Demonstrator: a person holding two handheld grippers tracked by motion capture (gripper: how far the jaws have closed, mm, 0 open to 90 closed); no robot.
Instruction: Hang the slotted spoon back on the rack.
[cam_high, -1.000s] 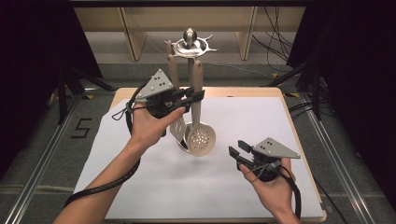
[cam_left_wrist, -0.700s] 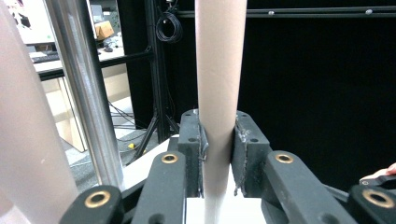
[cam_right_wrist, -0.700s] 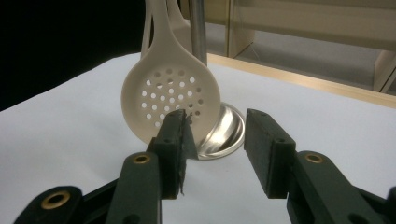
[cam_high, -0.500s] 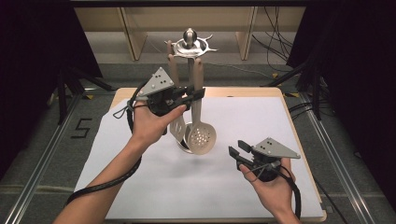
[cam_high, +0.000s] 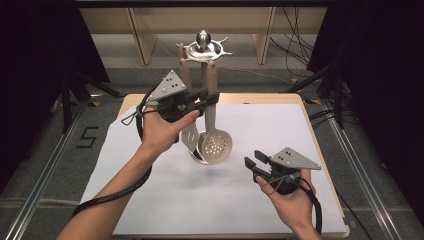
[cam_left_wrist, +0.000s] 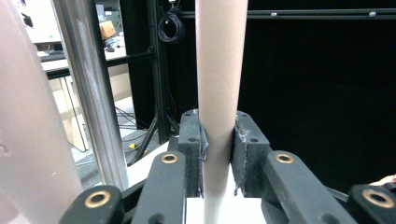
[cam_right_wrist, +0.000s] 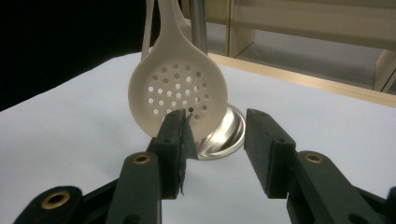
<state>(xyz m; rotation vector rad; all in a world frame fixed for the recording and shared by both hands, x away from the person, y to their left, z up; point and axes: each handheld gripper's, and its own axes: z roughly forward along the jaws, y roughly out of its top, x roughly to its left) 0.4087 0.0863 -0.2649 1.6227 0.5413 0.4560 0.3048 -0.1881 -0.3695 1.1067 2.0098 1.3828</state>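
**Left gripper clamped on skimmer handle at the rack; right gripper idle and spread**

Your left gripper (cam_high: 212, 98) is raised above the far half of the table (cam_high: 320, 150). Its jaws are pressed against both sides of the pale handle of the perforated skimmer (cam_high: 216, 146), and the left gripper view confirms the grip: the handle runs upright between the two black jaws with both pads touching it, no gap on either side. The hold sits partway up the handle, above the bowl and below the top of the rack.

The skimmer hangs upright beside the steel post of the utensil stand (cam_high: 202, 47), its round perforated bowl at the bottom, close above the stand's round metal base (cam_right_wrist: 224, 133). In the right gripper view the bowl faces the camera, just in front of the base and partly covering it; whether it touches the base cannot be told. A second pale utensil (cam_high: 189, 135) hangs just to the left of the skimmer, its blade behind your left hand (cam_high: 162, 131).

Your right gripper (cam_high: 252, 165) is held low over the near right part of the white sheet (cam_high: 150, 200), well apart from the stand. Its jaws are spread with nothing between them, and they point toward the skimmer bowl.
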